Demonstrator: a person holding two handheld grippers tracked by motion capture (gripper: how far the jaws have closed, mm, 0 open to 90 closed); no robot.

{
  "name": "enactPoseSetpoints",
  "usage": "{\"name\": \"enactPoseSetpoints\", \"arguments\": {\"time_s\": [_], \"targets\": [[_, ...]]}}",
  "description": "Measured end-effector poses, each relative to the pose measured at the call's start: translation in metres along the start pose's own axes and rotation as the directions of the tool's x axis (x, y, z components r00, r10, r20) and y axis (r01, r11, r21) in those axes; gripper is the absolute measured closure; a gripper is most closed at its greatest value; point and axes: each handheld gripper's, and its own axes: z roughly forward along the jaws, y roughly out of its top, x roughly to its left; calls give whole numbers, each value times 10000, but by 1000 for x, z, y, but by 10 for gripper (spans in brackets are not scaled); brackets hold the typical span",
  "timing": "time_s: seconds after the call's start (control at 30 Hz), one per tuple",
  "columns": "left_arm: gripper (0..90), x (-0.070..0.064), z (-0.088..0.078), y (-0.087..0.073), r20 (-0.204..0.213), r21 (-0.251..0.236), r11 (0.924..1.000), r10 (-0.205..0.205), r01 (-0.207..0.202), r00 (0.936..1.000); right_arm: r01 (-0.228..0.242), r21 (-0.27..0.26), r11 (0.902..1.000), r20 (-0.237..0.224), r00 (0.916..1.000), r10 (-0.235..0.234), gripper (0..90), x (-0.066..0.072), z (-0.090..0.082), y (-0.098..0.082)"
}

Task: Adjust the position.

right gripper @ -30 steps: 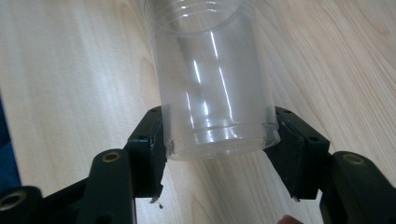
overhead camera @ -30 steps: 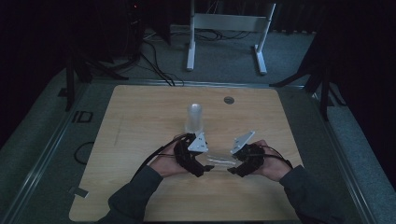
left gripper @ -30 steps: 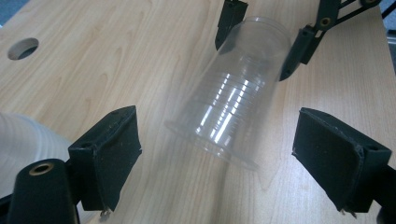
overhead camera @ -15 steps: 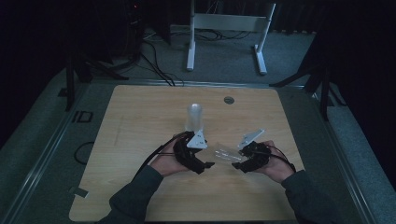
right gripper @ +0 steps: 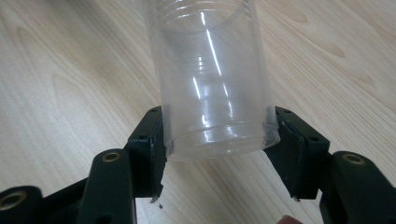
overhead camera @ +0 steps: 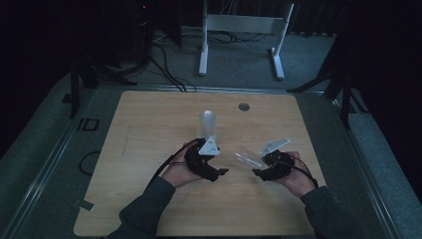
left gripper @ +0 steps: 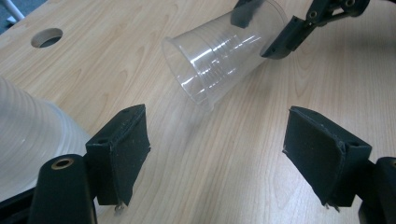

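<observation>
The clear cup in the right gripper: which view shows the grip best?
The right gripper view: the clear cup sits base-first between both pads. The left gripper view shows its open mouth; the high view, a faint shape.

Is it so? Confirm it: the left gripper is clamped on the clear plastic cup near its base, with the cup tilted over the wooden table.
Not so: the right gripper clamps the clear plastic cup near its base, as the right gripper view shows. The cup is tilted over the wooden table.
</observation>
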Motion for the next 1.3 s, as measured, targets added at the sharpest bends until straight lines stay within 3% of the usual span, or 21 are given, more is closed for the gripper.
{"name": "enactPoseSetpoints", "arguments": {"time_s": [0.2, 0.6, 0.87, 1.3], "targets": [[225, 2, 2, 0, -124, -216, 9993, -299, 296, 9995, -297, -240, 9993, 462, 9985, 308, 416, -2, -1, -4], [228, 2, 7, 1, -299, -159, 9986, -505, 501, 9983, -1213, -727, 9900, 779, 9889, 1269, 417, -8, -1, -11], [228, 2, 10, 3, -442, -186, 9978, -639, 631, 9970, -1229, -1148, 9858, 1180, 9836, 1364, 417, -6, -2, -12], [229, 2, 11, 7, -589, -422, 9951, -917, 893, 9940, -1638, -1844, 9691, 1796, 9638, 1971, 417, -5, -4, -14]]}}
